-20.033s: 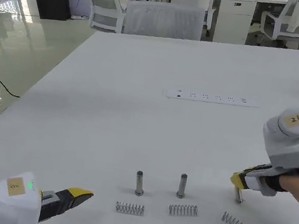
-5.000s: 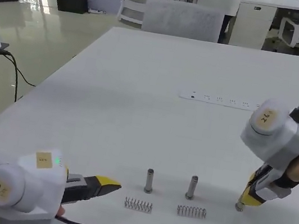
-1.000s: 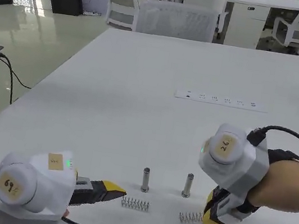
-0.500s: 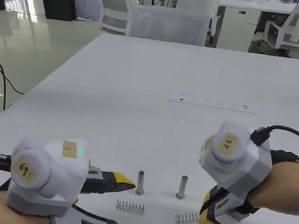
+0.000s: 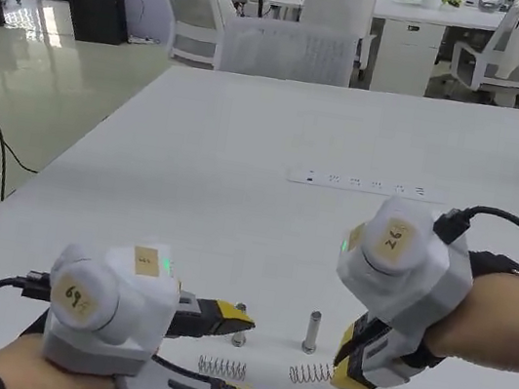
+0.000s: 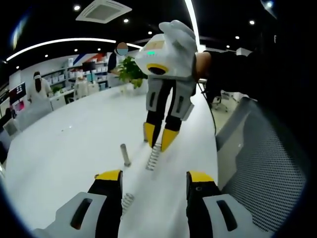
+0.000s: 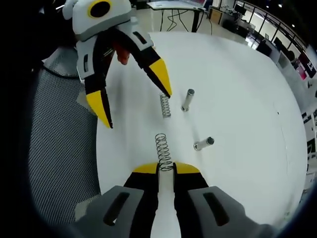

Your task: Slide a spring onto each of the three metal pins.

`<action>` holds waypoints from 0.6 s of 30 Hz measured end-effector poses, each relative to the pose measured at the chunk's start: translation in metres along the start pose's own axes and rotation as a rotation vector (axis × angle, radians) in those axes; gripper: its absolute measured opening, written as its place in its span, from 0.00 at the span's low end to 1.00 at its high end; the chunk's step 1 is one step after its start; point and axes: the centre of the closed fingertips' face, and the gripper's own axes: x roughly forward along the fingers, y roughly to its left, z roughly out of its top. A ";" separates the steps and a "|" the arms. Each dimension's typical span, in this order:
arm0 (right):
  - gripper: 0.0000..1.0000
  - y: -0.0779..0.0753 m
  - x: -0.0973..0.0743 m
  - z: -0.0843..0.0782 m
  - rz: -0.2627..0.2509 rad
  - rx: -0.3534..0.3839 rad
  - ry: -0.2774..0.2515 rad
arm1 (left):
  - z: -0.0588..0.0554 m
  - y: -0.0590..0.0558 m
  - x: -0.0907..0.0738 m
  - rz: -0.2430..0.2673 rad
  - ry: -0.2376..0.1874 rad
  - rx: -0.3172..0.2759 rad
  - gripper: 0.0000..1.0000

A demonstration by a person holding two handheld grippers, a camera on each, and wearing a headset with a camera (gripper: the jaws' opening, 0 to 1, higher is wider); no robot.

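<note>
Springs (image 5: 222, 368) and pins (image 5: 312, 331) sit at the near end of a wide white surface (image 5: 189, 203); power strip (image 5: 365, 184) lies further back. Left claw (image 5: 247, 368) hovers low, released, fingers spread wide, nothing in them. Right claw (image 5: 346, 366) points down at the surface, clenched on one end of the held spring (image 7: 162, 146); free end sticks out toward the left claw, can't tell if it touches down. Both pins upright and bare. Right pin (image 7: 203, 144) is just beside the held spring. Left pin (image 7: 187, 100) is partly behind the left claw's upper finger in the head view. Loose spring (image 7: 165, 105) lies flat just beside the left pin, between the spread fingers.
</note>
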 end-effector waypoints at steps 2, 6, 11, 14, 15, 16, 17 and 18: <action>0.08 0.003 -0.001 0.004 0.010 0.002 -0.008 | -0.001 0.001 -0.001 0.001 -0.009 -0.011 0.43; 0.08 0.008 -0.003 0.011 0.025 0.007 -0.021 | -0.003 0.003 -0.002 0.010 -0.021 -0.028 0.39; 0.08 0.015 -0.007 0.020 0.041 0.004 -0.040 | -0.006 -0.001 0.001 -0.005 -0.020 -0.014 0.34; 0.08 0.018 -0.008 0.024 0.046 -0.002 -0.043 | -0.005 -0.005 0.003 -0.021 -0.020 0.006 0.31; 0.08 0.019 -0.008 0.025 0.046 -0.004 -0.042 | -0.005 -0.006 0.003 -0.023 -0.021 0.009 0.31; 0.08 0.020 -0.007 0.026 0.048 -0.007 -0.040 | -0.005 -0.006 0.004 -0.026 -0.021 0.016 0.30; 0.08 0.020 -0.007 0.026 0.049 -0.010 -0.040 | -0.005 -0.007 0.004 -0.027 -0.022 0.020 0.29; 0.08 0.021 -0.007 0.027 0.051 -0.011 -0.038 | -0.004 -0.007 0.004 -0.029 -0.024 0.026 0.28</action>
